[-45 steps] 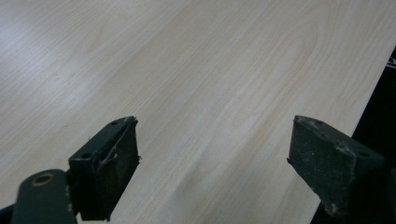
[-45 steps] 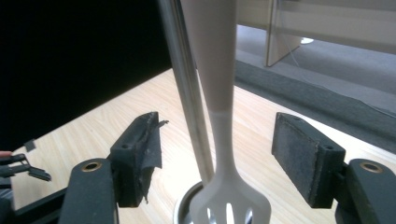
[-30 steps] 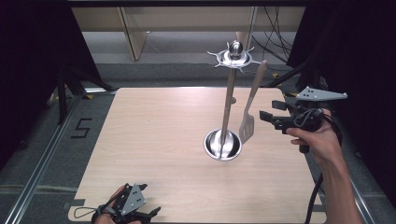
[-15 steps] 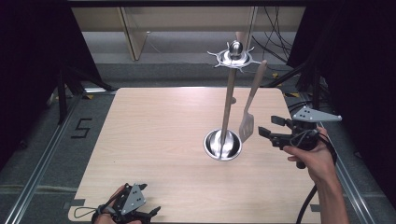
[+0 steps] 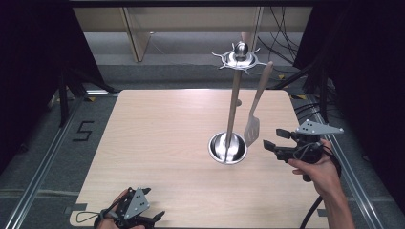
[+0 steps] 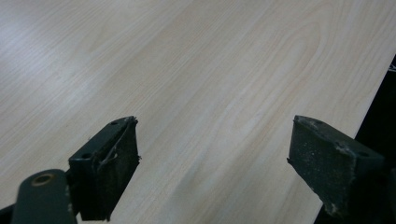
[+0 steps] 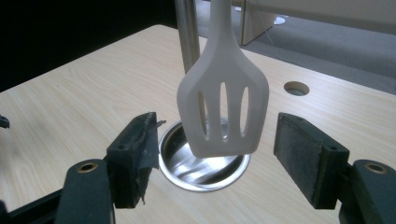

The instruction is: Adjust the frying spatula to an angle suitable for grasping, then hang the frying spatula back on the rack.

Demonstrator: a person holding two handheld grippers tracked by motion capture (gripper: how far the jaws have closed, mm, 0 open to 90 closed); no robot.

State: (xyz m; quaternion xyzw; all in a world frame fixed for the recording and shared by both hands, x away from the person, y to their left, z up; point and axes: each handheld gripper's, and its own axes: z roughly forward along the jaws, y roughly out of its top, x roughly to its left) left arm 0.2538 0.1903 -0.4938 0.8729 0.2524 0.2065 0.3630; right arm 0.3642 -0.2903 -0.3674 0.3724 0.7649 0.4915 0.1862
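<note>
Spatula (image 7: 223, 102) hangs between the wide-open jaws of the right hand-held gripper (image 7: 217, 156), untouched

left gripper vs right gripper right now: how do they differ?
The left gripper sits low at the table's near edge, bare wood ahead of its jaws; the right gripper is held up beside the steel stand, pointing at the hanging slotted spatula. The left has nothing near its jaws; the right has the spatula blade framed between its jaws, not touching. Both are open and hold nothing.
</note>
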